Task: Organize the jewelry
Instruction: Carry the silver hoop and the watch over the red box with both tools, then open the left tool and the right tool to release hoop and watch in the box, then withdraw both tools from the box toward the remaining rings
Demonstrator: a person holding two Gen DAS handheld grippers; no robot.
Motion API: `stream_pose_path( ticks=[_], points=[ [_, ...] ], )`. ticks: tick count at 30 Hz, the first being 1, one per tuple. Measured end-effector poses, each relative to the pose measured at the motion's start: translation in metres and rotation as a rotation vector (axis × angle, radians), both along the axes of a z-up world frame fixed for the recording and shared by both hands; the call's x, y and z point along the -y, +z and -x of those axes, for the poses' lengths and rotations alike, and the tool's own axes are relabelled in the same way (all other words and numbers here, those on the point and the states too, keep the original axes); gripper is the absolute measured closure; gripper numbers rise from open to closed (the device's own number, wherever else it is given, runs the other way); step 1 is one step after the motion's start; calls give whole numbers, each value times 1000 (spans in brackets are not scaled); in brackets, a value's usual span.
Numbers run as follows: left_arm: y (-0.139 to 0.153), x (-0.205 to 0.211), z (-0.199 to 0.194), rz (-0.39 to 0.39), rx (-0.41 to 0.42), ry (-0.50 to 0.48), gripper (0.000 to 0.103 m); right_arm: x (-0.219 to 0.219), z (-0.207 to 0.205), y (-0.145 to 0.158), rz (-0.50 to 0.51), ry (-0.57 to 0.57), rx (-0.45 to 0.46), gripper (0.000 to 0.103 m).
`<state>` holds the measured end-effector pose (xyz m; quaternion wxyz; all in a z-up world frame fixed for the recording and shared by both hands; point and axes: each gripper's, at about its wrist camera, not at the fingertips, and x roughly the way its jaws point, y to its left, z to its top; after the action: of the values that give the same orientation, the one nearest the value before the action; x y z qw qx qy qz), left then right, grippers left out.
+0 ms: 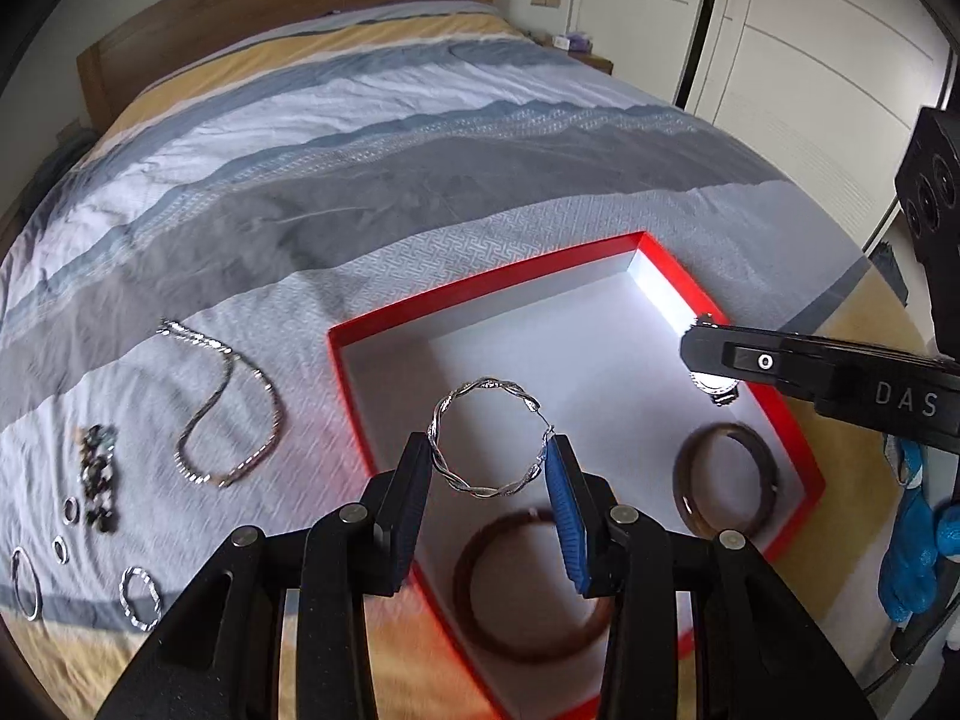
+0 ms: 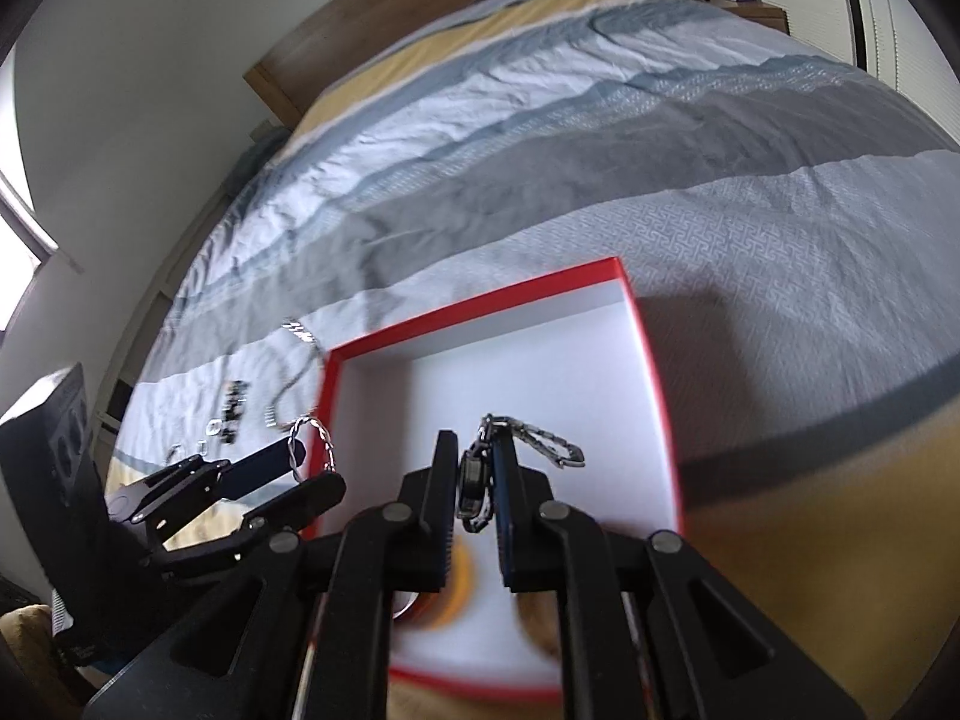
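We hold a twisted silver bangle [image 1: 487,437] pinched across its width in the left tool [image 1: 493,468], hanging over the near left part of the red-rimmed box [image 1: 672,267], which sits on the bed [image 1: 300,150]. The right tool [image 2: 477,471], nearly closed, grips a metal-link wristwatch [image 2: 474,480], its bracelet dangling over the box's white floor. To do this well, we judge each piece should be lowered close to a bare patch of the floor before release, clear of the two brown bangles [image 1: 729,480] lying inside, so nothing tangles. Only the left view shows the pieces left on the bed beside the box: a silver chain necklace [image 1: 231,420], a dark beaded bracelet [image 1: 99,477], small rings [image 1: 71,509] and hoops [image 1: 141,597]. Only the right view shows the watch's clamped case.
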<state>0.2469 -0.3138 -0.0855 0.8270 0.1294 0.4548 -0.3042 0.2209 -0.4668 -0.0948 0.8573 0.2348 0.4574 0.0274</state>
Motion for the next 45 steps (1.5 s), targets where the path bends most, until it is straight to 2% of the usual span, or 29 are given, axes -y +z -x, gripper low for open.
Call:
stream_pose_path(
  ticks=[8,11,16,26,31,34,38,43,45],
  points=[
    [-36,17,-22,-62,-37,-6,65,6,-31,-32,83,29,-71,92],
    [-40,22,-22,-69,-35,-18,65,1,-34,-34,132,56,-80,92],
    [-50,30,-25,-106,-32,-15,63,-8,-38,-37,292,94,-136,92],
    [-50,32,-31,-102,-45,-17,61,-7,-31,-34,360,145,-193,91],
    [-43,32,-23,-85,-57,-21,45,-8,-16,-28,383,144,-203,88],
    [-36,27,-16,-84,-47,-11,44,-4,1,-17,347,136,-179,88],
    [-20,15,-8,-59,-34,8,44,3,27,3,316,107,-137,78],
    [11,-4,14,19,-7,21,44,2,60,35,292,60,-78,77],
    [23,-12,26,19,4,16,44,-2,68,48,289,55,-53,76]
  ],
)
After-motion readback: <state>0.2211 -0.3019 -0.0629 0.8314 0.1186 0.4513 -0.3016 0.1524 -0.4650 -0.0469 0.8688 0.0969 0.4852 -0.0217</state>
